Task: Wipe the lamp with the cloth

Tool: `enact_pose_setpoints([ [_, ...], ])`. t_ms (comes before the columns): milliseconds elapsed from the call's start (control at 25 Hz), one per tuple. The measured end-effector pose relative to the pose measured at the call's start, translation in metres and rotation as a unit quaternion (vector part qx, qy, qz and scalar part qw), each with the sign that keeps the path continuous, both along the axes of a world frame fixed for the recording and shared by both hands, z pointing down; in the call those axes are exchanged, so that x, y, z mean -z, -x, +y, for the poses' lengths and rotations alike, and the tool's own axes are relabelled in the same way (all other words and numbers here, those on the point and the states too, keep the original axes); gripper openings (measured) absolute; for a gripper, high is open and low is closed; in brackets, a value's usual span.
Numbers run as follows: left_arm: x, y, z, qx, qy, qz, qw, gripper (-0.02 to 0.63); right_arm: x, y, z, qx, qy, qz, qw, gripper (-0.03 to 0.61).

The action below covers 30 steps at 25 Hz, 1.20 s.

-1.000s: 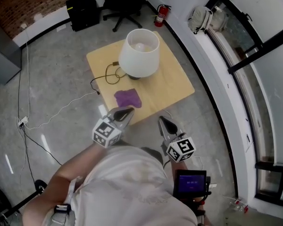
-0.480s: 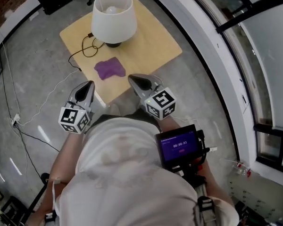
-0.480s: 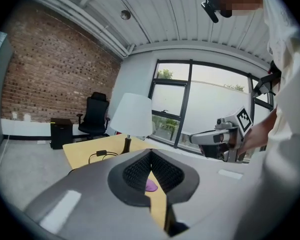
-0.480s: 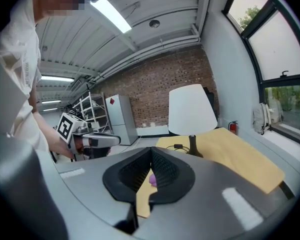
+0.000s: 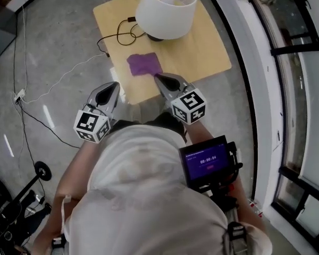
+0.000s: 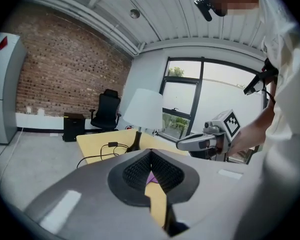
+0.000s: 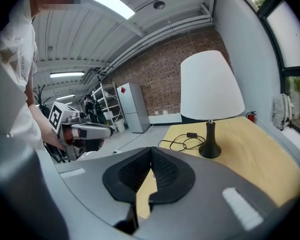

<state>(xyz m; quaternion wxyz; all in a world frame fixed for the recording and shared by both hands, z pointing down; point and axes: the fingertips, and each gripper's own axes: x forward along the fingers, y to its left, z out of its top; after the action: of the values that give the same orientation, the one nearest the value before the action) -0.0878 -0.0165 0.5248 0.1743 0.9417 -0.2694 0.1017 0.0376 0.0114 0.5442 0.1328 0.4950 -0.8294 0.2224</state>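
Task not started, by the look of it. Left gripper (image 5: 111, 86): jaws together, empty, off the wooden table's (image 5: 204, 44) near edge. Purple cloth (image 5: 144, 64) lies on the table, not picked up. Right gripper (image 5: 159, 78): closed, empty, tip just beside the cloth. Table lamp (image 5: 166, 4) beyond. Remaining: grab cloth, wipe lamp.

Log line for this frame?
pre-grasp | left gripper shut, empty | right gripper shut, empty | purple cloth flat on table, near white lamp
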Motion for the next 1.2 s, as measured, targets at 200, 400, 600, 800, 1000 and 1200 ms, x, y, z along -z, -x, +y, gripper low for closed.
enact_pose_setpoints([
  [200, -0.004, 0.014, 0.007, 0.021, 0.007, 0.003, 0.9997, 0.002, -0.033, -0.001, -0.006, 0.017, 0.038, 0.030, 0.999, 0.014],
  [400, -0.006, 0.035, 0.003, 0.057, 0.005, -0.001, 0.9984, 0.002, -0.077, 0.009, -0.027, 0.054, 0.077, 0.060, 0.994, 0.015],
  [600, -0.014, 0.057, 0.013, 0.103, 0.017, -0.011, 0.9945, 0.002, -0.123, -0.001, -0.056, 0.018, 0.145, 0.026, 0.989, 0.065],
  [800, -0.020, 0.088, 0.017, 0.146, 0.029, -0.021, 0.9886, 0.002, -0.156, -0.013, -0.088, -0.042, 0.191, 0.051, 0.979, 0.270],
  [1000, -0.021, 0.114, 0.024, 0.185, 0.033, -0.027, 0.9819, 0.002, -0.182, -0.005, -0.096, -0.033, 0.223, 0.130, 0.965, 0.344],
  [1200, -0.012, 0.136, 0.026, 0.217, 0.020, -0.035, 0.9754, 0.002, -0.198, 0.004, -0.094, -0.008, 0.230, 0.188, 0.955, 0.276],
])
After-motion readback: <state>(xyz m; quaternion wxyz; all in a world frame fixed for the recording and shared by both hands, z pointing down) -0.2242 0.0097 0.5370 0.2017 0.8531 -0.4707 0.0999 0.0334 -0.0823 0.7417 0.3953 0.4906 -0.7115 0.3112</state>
